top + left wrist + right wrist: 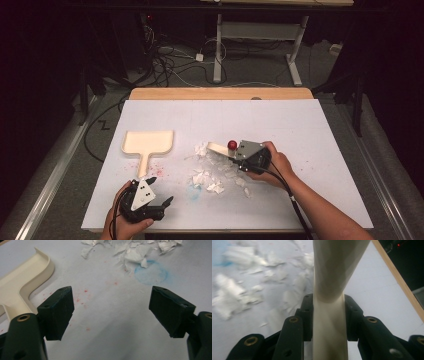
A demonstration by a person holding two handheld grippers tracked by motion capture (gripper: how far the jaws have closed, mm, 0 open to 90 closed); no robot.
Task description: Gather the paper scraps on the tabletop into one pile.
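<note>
Cream brush (329, 285) handle is sitting clamped between the pads of the right claw (328, 315), jaws closed tight on it; in the right gripper view the handle is running straight up the middle, its far end widening and blurred. In the high view the right claw (235, 152) is holding the brush (216, 147) over the right edge of the paper scraps (215, 172), near the middle of the worktop (300, 130), brush pointing left toward the dustpan (148, 142). A small red knob (232, 144) is showing just beside the grey plate on the gripper. The person's right hand (275, 165) is wrapping the gripper body, cable trailing back along the forearm.

Left claw (111, 312) is standing wide open, nothing between the pads, hovering over bare worktop with red specks (85, 300) on it. In the high view the left claw (162, 205) is sitting near the front edge, held by the left hand (125, 220), just below the dustpan's handle. Dustpan (27, 287) is lying flat, cream-coloured, left of the scraps (132, 252). A faint blue ring stain (151, 272) is showing just beside the scrap pile.
</note>
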